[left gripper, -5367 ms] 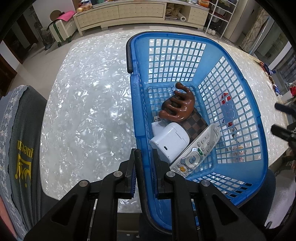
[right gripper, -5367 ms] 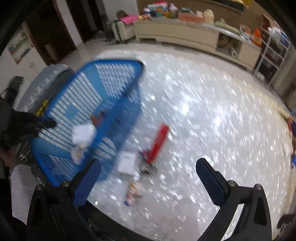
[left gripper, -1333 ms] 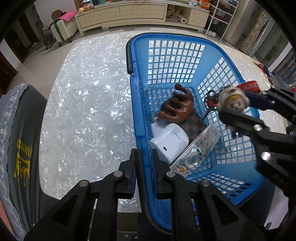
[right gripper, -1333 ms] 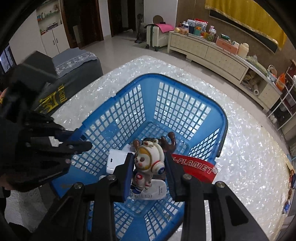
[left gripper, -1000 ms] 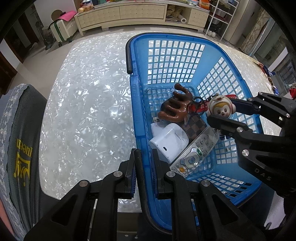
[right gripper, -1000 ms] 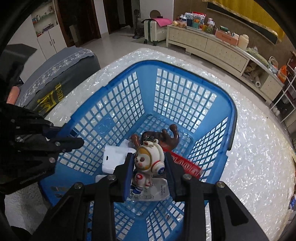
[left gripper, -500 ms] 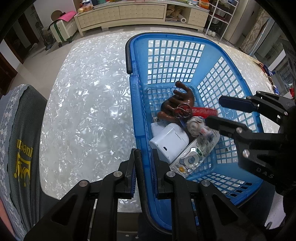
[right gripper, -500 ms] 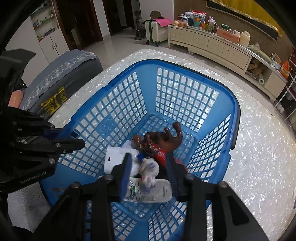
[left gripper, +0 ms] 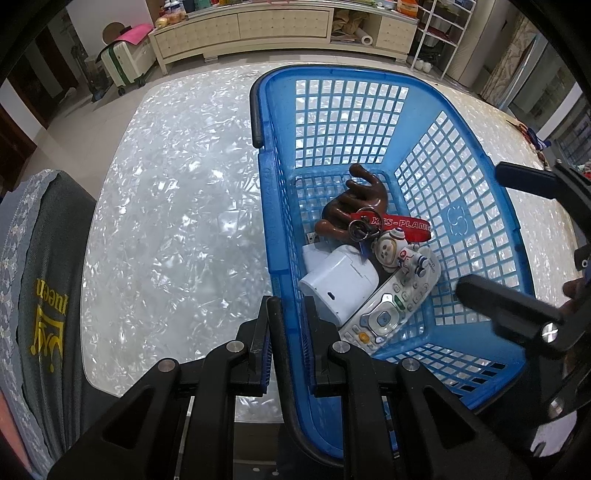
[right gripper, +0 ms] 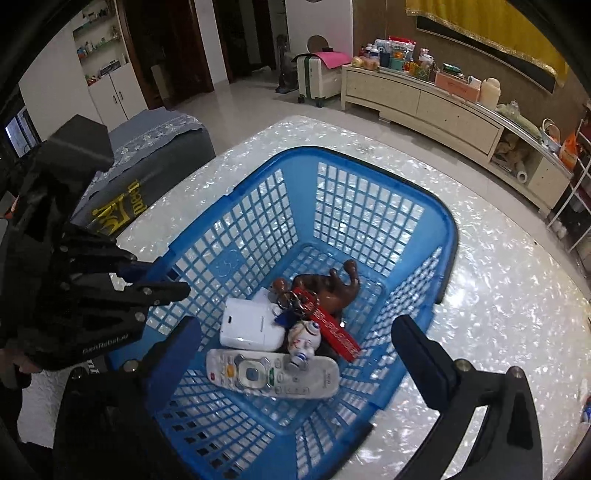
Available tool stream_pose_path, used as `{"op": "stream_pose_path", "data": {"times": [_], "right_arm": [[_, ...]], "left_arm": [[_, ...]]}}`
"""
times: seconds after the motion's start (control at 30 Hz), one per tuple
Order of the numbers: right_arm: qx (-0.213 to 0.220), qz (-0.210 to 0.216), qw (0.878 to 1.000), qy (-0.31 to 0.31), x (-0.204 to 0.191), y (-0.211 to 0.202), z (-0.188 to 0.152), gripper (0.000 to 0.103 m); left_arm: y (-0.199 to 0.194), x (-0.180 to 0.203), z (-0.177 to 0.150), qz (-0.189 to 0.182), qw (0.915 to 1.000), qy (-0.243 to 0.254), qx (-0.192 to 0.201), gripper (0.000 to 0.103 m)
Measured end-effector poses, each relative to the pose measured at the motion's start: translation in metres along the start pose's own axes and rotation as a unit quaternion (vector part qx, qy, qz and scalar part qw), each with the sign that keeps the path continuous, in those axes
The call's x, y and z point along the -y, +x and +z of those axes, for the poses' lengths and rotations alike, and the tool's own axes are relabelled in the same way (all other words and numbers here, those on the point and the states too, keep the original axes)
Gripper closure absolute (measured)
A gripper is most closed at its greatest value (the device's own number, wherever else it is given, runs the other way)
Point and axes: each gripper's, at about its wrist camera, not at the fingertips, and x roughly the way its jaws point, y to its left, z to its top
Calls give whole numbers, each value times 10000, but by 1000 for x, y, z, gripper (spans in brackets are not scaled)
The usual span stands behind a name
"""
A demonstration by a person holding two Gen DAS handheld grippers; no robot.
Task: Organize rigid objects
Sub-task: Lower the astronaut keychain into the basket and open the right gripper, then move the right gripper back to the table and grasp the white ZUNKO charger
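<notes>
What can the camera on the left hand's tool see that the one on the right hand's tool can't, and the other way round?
Only the left wrist view shows the left gripper clamped shut on the rim of the blue basket.

Only the right wrist view shows the yellow drape on the far wall and the dark doorways.

Both show the basket with the brown comb, white case, remote, astronaut keychain with its red tag, and the right gripper, jaws opening, nothing between them.

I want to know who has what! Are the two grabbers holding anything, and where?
The left gripper is shut on the blue basket, pinching its near side rim. The right gripper holds nothing; its jaws are opening above the basket.
</notes>
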Motion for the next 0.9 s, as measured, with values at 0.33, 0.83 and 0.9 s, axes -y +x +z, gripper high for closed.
{"op": "stream_pose_path", "data": {"times": [0.33, 0.83, 0.9], "right_arm": [[-6, -432, 9983, 380, 36, -23, -13, 0], [-471, -810, 9886, 1180, 103, -19, -63, 0], [-561, -820, 9876, 1216, 106, -12, -70, 0]], "left_arm": [[0, 0, -1, 22, 10000, 15, 6, 87], [0, 1, -1, 79, 10000, 15, -15, 87], [0, 1, -1, 77, 10000, 12, -17, 87]]}}
